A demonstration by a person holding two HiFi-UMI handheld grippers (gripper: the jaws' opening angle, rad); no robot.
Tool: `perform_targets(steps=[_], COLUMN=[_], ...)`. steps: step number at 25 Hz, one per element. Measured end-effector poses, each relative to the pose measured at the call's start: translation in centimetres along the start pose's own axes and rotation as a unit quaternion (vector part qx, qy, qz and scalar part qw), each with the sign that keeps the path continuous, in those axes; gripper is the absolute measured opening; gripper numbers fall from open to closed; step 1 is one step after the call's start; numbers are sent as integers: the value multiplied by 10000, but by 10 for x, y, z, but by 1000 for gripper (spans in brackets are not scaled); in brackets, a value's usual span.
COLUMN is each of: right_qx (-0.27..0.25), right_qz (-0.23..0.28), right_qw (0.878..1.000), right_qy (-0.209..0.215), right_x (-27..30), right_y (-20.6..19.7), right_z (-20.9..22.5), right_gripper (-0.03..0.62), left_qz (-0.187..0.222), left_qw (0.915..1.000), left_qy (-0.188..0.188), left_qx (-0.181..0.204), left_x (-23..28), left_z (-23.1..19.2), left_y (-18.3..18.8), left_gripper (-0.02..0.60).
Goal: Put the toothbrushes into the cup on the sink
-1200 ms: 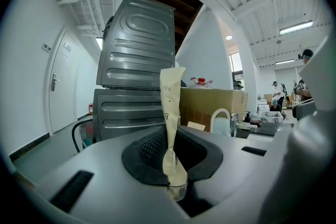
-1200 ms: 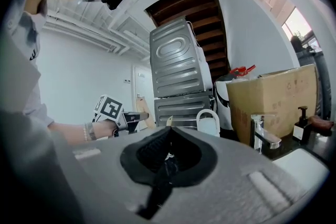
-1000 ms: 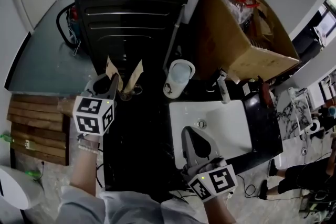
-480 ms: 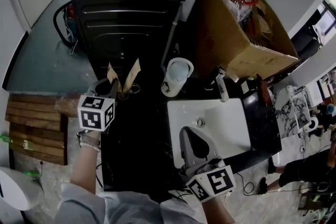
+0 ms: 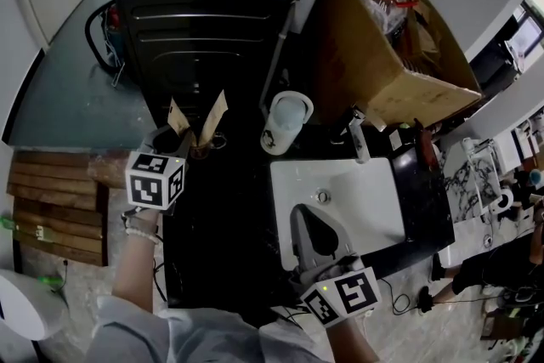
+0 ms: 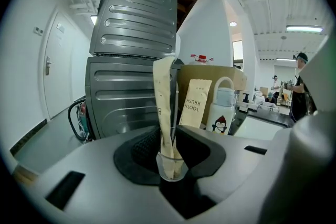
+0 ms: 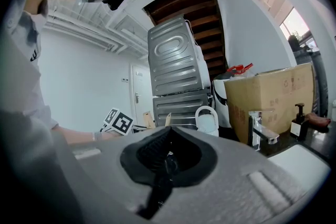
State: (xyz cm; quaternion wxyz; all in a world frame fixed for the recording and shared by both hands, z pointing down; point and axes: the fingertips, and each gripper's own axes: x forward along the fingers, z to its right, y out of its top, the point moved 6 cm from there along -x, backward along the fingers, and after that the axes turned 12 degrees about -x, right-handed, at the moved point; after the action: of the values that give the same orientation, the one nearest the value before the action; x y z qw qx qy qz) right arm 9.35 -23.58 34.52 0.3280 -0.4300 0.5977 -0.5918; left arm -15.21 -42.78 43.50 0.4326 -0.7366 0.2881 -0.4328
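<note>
A clear glass cup (image 6: 172, 166) (image 5: 202, 151) stands on the black counter left of the basin. Two paper-wrapped toothbrushes stand in it, tilted apart: one (image 6: 166, 107) (image 5: 177, 120) right in front of my left gripper, the other (image 6: 195, 104) (image 5: 214, 116) behind it. My left gripper (image 6: 171, 145) (image 5: 176, 138) is at the cup. Its jaws are opening, and the near wrapped toothbrush rises between them, with a gap on its right side. My right gripper (image 7: 168, 153) (image 5: 304, 214) hovers over the white basin (image 5: 365, 183), shut and empty.
A white bottle with a penguin (image 5: 284, 124) (image 6: 223, 107) stands right of the cup. The faucet (image 5: 359, 138) and a large cardboard box (image 5: 391, 55) are behind the basin. A dark washing machine (image 5: 204, 4) rises behind the counter.
The left gripper has stayed at the cup, and the near wrapped toothbrush leans a little more to the left. The right gripper has held still over the basin.
</note>
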Motion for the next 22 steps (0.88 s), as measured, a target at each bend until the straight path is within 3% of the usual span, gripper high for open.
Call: perform_targets(steps=[5, 22], right_qx=[4, -190], right_qz=[29, 236], right_qw=[10000, 9986], right_qy=[44, 428], right_x=[0, 5], right_y=[0, 19], right_z=[-6, -32], right_gripper=[-2, -2], left_qz=[13, 513], left_qw=[9999, 9983], left_qy=[-102, -244], left_qx=[-34, -132], left_x=[-8, -82], left_z=[2, 9], left_y=[1, 7], left_gripper=[130, 117])
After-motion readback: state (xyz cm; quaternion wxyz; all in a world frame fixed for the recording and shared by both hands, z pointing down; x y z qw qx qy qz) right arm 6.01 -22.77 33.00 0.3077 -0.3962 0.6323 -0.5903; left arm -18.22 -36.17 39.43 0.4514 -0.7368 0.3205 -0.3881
